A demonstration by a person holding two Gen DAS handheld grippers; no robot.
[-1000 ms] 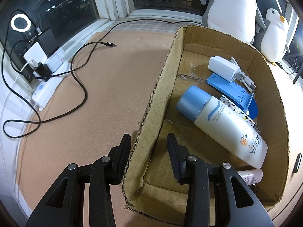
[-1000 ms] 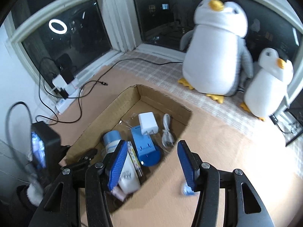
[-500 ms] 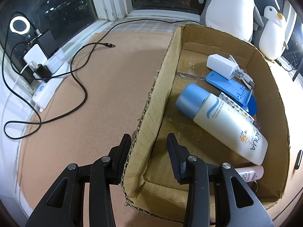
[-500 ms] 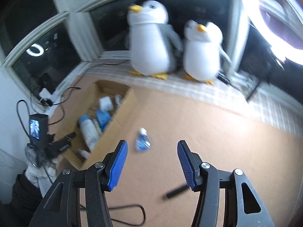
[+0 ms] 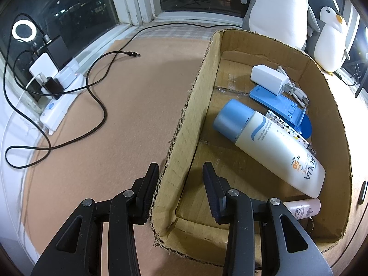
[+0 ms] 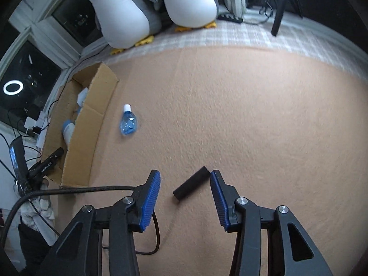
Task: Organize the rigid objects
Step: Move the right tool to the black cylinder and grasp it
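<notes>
Cardboard box [image 5: 184,124] is one, holding one sunscreen bottle [image 5: 271,147], one blue stand [image 5: 283,105], one white charger [image 5: 269,78]. Its near wall stands between the spread left gripper [image 5: 180,174] fingers. Right of the box, on open mat, lie one blue bottle [image 6: 128,122] and one black cylinder [image 6: 192,182], between the spread right gripper [image 6: 185,178] fingers.

Box partly filled, two items out on the mat.
I see the cardboard box [image 5: 184,124] holding a sunscreen bottle [image 5: 273,147] on its side; a black cylinder [image 6: 191,183] and small blue bottle [image 6: 128,122] lie outside.
</notes>
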